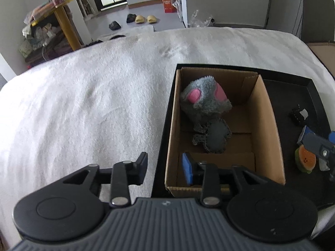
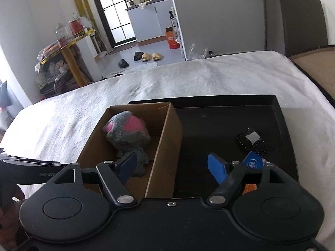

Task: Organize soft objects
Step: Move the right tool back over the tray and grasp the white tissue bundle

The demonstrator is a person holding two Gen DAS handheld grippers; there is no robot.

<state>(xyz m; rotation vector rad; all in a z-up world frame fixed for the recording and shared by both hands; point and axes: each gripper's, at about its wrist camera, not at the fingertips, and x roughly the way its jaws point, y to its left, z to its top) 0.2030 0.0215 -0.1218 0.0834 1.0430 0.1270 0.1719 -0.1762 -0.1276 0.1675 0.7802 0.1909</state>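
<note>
Soft objects: grey-pink plush [image 1: 204, 100] and dark felt piece [image 1: 216, 138] already in cardboard box [image 1: 173, 129]. Watermelon plush [image 1: 304, 159] and black felt scrap [image 2: 250, 141] left on black tray [image 2: 209, 125]. Left gripper [image 1: 165, 167] and right gripper [image 2: 171, 166] jaws wide apart, empty. Judged roughly half done.

Soft daylight comes from the window [image 2: 117, 14] at the far end, glaring white. Both views bow strongly at the edges. The blanket [image 1: 83, 96] looks slightly washed out.
</note>
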